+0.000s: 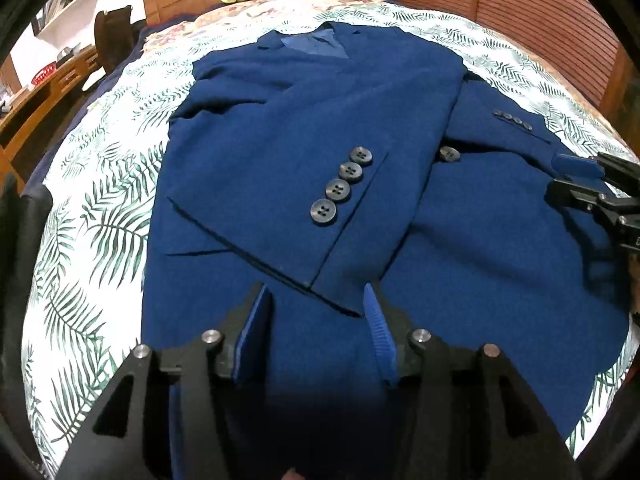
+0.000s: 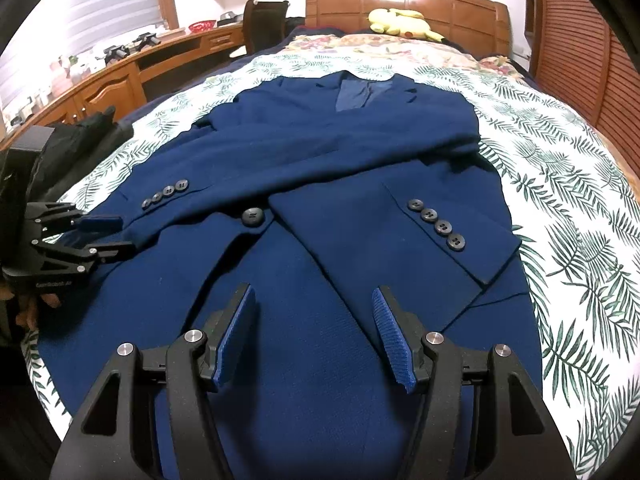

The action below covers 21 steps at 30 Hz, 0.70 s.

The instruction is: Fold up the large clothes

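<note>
A dark blue blazer (image 1: 304,104) (image 2: 320,148) lies face up on the bed, collar at the far end. Both sleeves are folded across its front. One sleeve cuff (image 1: 340,216) with several grey buttons ends just ahead of my left gripper (image 1: 315,292), whose blue pads stand apart and press on nothing. In the right wrist view that left gripper (image 2: 125,233) sits at the cuff's tip (image 2: 160,208). The other cuff (image 2: 460,240) lies ahead and to the right of my right gripper (image 2: 314,290), which hangs open over the blazer's lower front. The right gripper (image 1: 554,176) also shows at the blazer's right edge.
A leaf-print sheet (image 2: 560,184) covers the bed. A yellow plush toy (image 2: 400,20) rests by the wooden headboard (image 2: 440,4). A wooden desk (image 2: 120,76) and a dark chair (image 2: 264,20) stand on the left, and louvred doors (image 2: 580,60) on the right. Dark cloth (image 2: 80,140) lies at the bed's left edge.
</note>
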Motion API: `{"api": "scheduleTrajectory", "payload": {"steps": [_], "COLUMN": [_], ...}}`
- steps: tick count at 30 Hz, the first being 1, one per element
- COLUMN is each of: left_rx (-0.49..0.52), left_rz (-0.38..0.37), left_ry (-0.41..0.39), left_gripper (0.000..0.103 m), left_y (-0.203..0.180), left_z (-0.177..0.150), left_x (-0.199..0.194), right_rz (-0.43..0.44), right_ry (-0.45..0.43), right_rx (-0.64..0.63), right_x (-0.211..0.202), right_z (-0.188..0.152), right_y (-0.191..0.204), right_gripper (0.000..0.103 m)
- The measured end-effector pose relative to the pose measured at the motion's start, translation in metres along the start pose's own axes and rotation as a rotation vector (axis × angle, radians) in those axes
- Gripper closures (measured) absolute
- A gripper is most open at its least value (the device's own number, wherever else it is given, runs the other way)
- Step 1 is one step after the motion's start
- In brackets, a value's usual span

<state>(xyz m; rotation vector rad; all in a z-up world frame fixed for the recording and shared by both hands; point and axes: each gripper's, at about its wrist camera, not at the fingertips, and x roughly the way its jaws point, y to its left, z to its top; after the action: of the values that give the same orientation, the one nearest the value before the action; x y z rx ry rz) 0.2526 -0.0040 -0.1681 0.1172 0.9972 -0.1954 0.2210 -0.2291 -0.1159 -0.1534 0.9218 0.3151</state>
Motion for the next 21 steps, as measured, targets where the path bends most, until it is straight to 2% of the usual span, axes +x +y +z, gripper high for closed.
{"api": "scheduleTrajectory", "payload": {"steps": [17, 21], "left_rx": [-0.057, -0.028], "left_rz": [-0.060, -0.056], "left_ry": [-0.011, -0.003], "left_gripper": [0.053, 0.052], "left_y": [0.014, 0.013], "left_z": [-0.022, -0.023], "left_x": [-0.013, -0.014], "right_rz": [-0.011, -0.006], "right_ry": [0.025, 0.024], "right_rx": [-0.020, -0.019], "right_x": [0.009, 0.009], "right_z": [0.001, 0.001], "right_y": [0.003, 0.002], "right_gripper": [0.041, 0.041]}}
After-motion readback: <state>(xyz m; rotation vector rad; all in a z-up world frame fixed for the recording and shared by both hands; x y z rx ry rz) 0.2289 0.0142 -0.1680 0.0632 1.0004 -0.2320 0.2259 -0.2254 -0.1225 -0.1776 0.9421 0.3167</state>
